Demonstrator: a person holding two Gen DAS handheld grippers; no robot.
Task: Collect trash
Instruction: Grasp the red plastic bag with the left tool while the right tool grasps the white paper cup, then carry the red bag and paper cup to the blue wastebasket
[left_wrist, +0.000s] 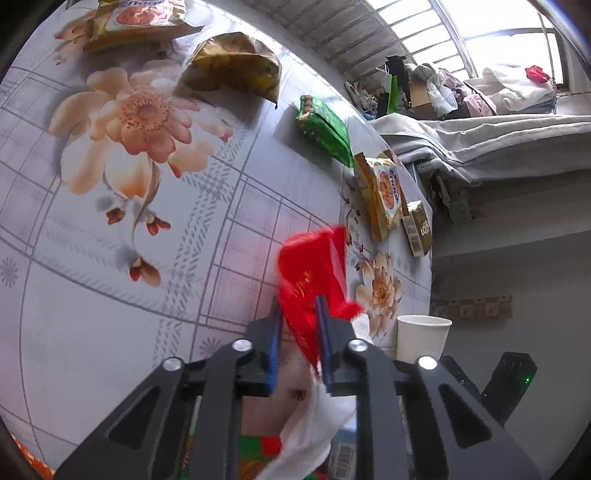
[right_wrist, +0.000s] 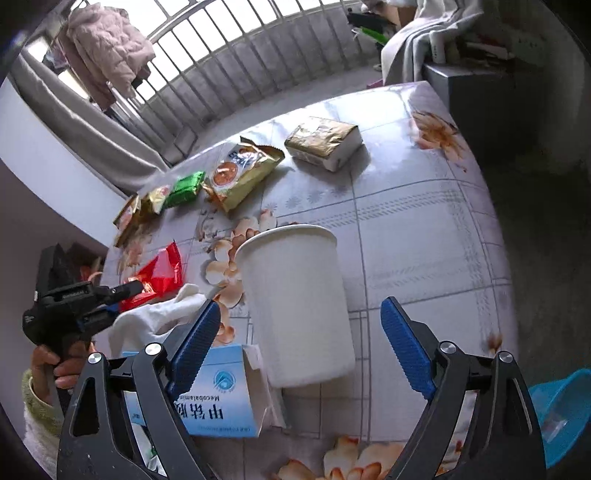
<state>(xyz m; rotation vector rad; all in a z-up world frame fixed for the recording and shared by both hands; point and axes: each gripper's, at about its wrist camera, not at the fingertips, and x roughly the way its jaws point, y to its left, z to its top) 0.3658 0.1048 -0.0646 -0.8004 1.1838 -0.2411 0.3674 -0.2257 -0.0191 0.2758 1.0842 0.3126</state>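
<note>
Pinching a red wrapper (left_wrist: 314, 273), the left gripper (left_wrist: 299, 308) sits beside tissue (right_wrist: 155, 321); right gripper (right_wrist: 301, 325) wide around a paper cup (right_wrist: 295, 302).

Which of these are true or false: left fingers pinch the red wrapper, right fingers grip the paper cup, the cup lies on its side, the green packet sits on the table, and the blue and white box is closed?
1. The left gripper has its fingers closed on the crinkly red plastic wrapper. True.
2. The right gripper grips the white paper cup. False: its fingers stand open on either side, not touching.
3. The cup lies on its side. False: it stands upright.
4. The shiny green foil packet lies on the floral table. True.
5. The blue and white cardboard box is closed. False: its end flap is open.
</note>
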